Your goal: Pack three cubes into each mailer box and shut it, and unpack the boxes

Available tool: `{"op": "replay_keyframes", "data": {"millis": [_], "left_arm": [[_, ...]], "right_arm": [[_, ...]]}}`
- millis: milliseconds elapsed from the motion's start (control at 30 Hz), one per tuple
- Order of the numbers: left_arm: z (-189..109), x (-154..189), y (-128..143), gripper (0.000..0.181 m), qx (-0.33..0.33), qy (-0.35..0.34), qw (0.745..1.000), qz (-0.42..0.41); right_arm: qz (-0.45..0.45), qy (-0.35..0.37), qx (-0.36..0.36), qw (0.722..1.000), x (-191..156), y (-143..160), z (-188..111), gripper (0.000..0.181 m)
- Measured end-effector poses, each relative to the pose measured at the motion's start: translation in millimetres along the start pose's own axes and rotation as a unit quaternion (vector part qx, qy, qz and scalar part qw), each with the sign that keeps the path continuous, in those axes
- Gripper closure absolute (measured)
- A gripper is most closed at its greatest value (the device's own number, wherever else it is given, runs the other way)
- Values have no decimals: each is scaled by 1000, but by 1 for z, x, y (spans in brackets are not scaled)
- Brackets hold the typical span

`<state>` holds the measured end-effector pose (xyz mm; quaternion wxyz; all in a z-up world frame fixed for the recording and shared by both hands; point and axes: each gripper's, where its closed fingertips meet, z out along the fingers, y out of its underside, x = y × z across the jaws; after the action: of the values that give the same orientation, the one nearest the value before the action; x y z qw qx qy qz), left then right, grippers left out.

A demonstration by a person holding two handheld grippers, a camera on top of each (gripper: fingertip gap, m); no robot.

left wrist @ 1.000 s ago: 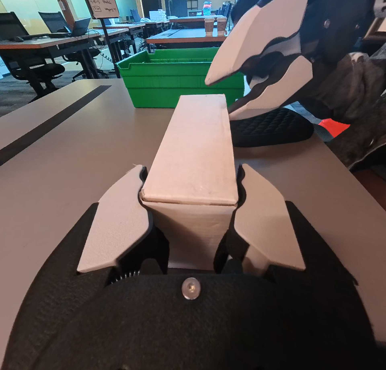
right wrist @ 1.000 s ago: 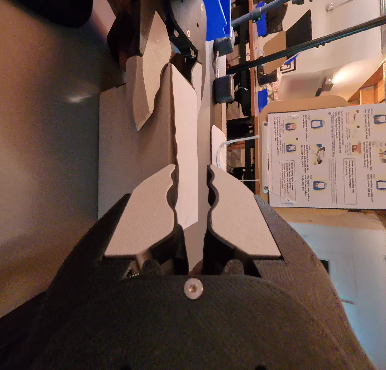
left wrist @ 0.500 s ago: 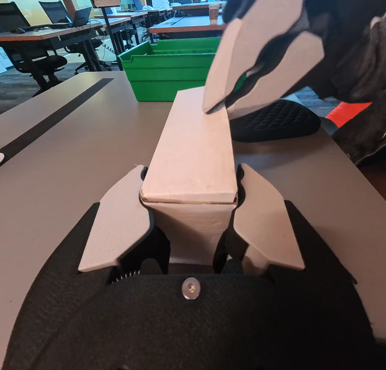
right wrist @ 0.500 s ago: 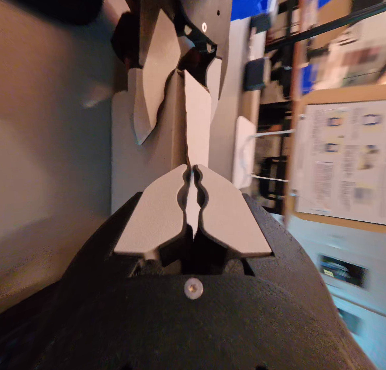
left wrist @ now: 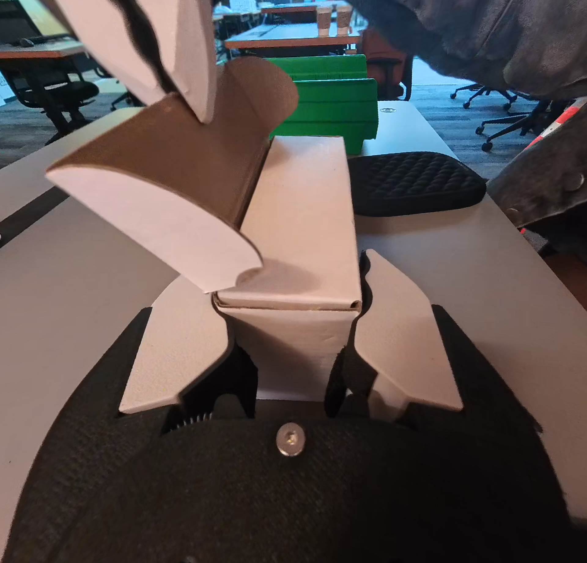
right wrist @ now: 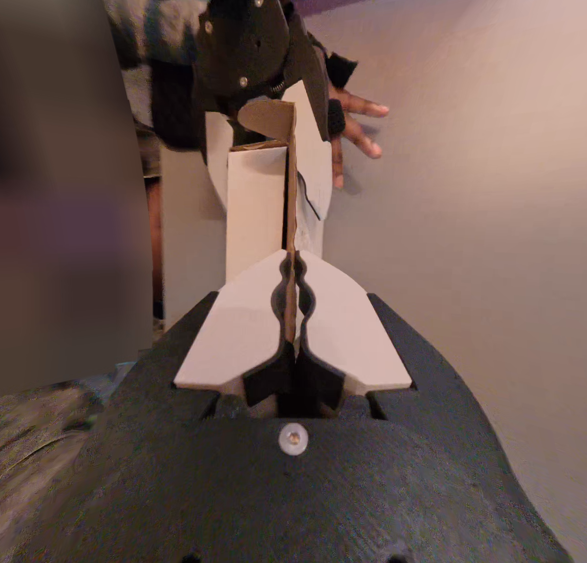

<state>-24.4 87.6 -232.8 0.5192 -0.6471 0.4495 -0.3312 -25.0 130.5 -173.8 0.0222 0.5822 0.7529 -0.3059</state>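
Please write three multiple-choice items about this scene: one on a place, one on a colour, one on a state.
1. Where is the green bin?
A. behind the white mailer box
B. under the table
C. inside the box

2. What colour is the inside of the lifted flap?
A. blue
B. brown
C. red

3. What does the right gripper do?
A. hangs open
B. pinches the flap
C. holds a cube

Answers: 1 A, the bin stands past the box's far end; 2 B, bare brown card shows; 3 B, the card edge runs between its fingers.
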Motion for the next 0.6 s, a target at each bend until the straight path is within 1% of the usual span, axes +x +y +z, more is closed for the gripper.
{"op": "replay_keyframes", "data": {"millis": [67, 133, 200, 233, 267, 300, 333, 367, 433, 533, 567, 600], "left_arm": [[0, 0, 0, 101, 3, 2, 1000, -1], [0, 0, -1, 100, 5, 3, 1000, -5], [0, 0, -2, 100, 10, 0, 1000, -9], [-1, 0, -1, 98, 8, -1, 1000, -6], [-3, -1, -1, 88, 3, -6, 1000, 3], [-7, -4, -2, 73, -3, -20, 1000, 10], [-13, -8, -4, 61, -11, -37, 999, 14], [-22, -12, -8, 53, -20, -56, 998, 19], [-48, -21, -22, 48, -43, -108, 992, 46], [-94, -28, -60, 48, -57, -216, 970, 98], [-106, -26, -72, 53, -67, -248, 959, 123], [-111, -18, -81, 64, -88, -261, 950, 144]], "right_arm": [[40, -67, 11, 997, 6, 1, 1, 179], [56, -113, 24, 992, 11, 2, 3, 179], [53, -132, 37, 989, 11, 1, 2, 179], [48, -130, 41, 989, 11, 0, 2, 179], [44, -127, 41, 990, 10, -1, 2, 179], [38, -122, 41, 991, 9, -2, 1, 179], [34, -113, 42, 992, 9, -3, 0, 179], [34, -104, 41, 993, 10, -3, -1, 180], [36, -91, 39, 994, 11, -3, -2, 180], [42, -89, 34, 995, 7, -2, -1, 180], [42, -86, 32, 995, 7, -2, -1, 180], [42, -82, 29, 995, 6, -2, -1, 180]]}}
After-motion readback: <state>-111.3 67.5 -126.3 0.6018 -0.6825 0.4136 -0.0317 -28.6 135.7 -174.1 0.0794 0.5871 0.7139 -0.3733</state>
